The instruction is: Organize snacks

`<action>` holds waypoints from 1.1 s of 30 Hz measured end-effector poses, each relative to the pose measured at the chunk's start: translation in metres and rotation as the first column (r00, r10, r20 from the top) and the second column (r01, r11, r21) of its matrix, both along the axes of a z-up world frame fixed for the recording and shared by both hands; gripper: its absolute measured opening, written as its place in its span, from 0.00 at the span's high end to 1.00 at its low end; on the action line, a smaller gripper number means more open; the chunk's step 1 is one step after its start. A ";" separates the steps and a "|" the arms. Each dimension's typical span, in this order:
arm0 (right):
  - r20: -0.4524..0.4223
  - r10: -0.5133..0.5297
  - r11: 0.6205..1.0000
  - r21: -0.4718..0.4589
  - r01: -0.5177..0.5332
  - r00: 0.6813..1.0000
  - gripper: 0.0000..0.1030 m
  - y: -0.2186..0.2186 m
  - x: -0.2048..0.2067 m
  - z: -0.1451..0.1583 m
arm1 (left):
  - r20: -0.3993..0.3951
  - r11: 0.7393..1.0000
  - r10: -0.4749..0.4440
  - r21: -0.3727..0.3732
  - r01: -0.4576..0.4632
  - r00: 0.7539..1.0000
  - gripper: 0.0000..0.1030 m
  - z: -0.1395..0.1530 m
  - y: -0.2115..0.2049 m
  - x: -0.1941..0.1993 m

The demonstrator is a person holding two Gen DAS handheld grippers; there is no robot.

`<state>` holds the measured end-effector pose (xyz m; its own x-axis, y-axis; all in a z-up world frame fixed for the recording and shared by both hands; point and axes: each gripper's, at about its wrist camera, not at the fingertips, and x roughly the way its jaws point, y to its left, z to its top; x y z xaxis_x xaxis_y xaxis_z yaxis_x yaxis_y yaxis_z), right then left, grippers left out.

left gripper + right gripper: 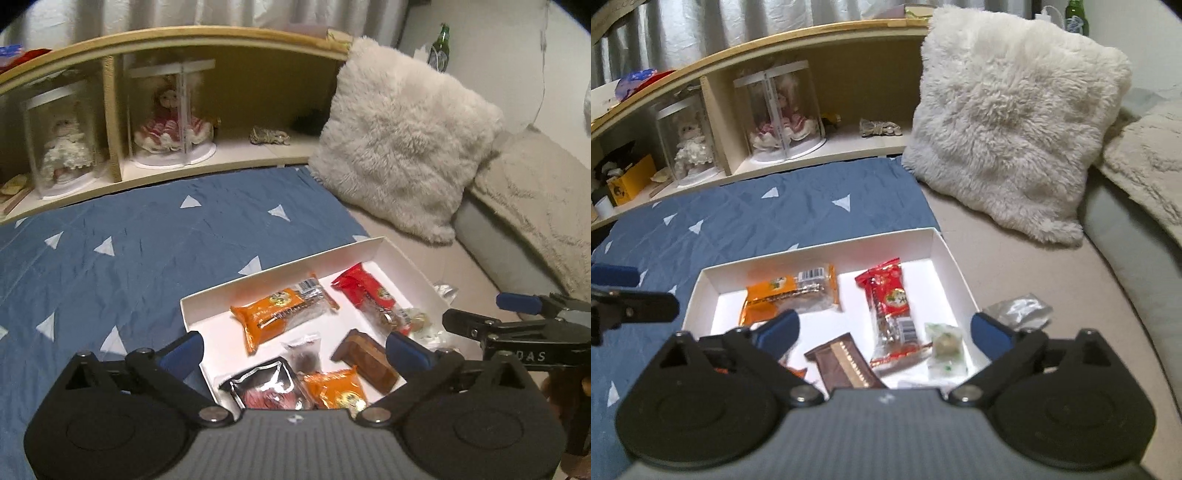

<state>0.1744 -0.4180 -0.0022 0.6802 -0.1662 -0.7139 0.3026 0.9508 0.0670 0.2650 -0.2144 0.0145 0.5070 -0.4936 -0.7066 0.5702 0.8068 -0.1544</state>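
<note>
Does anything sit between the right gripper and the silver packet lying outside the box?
Nothing visible does. The silver packet lies on the beige sheet just beyond the open right gripper, outside the box wall, with no object between them.

The right gripper (517, 314), seen from the left wrist, bears the letters "DAS"; the snack wrappers' print is too blurred to read

White box (280, 266) of wrapped snacks on blue quilt (129, 236), left gripper (291, 349) spread wide above it
</note>
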 end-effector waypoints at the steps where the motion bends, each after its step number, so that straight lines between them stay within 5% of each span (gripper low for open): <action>1: 0.004 -0.007 1.000 -0.001 0.007 1.000 0.01 0.001 -0.004 0.004 | 0.002 1.000 0.006 -0.007 -0.006 1.000 0.00 0.003 0.003 -0.005; 20: 0.139 -0.008 1.000 0.029 0.004 0.990 0.01 0.051 -0.098 0.084 | 0.122 0.988 0.131 -0.101 -0.119 0.984 0.00 0.076 0.054 -0.119; 28: 0.165 0.001 0.999 -0.050 0.007 0.986 0.01 0.071 -0.147 0.107 | 0.264 0.978 0.205 -0.016 -0.208 0.942 0.00 0.086 0.070 -0.166; 33: 0.188 0.022 0.997 -0.082 -0.006 0.982 0.01 0.085 -0.172 0.113 | 0.258 0.978 0.202 -0.011 -0.206 0.945 0.00 0.083 0.081 -0.185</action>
<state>0.0025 -0.3332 0.1106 0.8041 -0.2075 -0.5571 0.2785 0.9594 0.0445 0.0796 -0.1332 0.0971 0.7607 -0.3502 -0.5466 0.4118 0.9112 -0.0107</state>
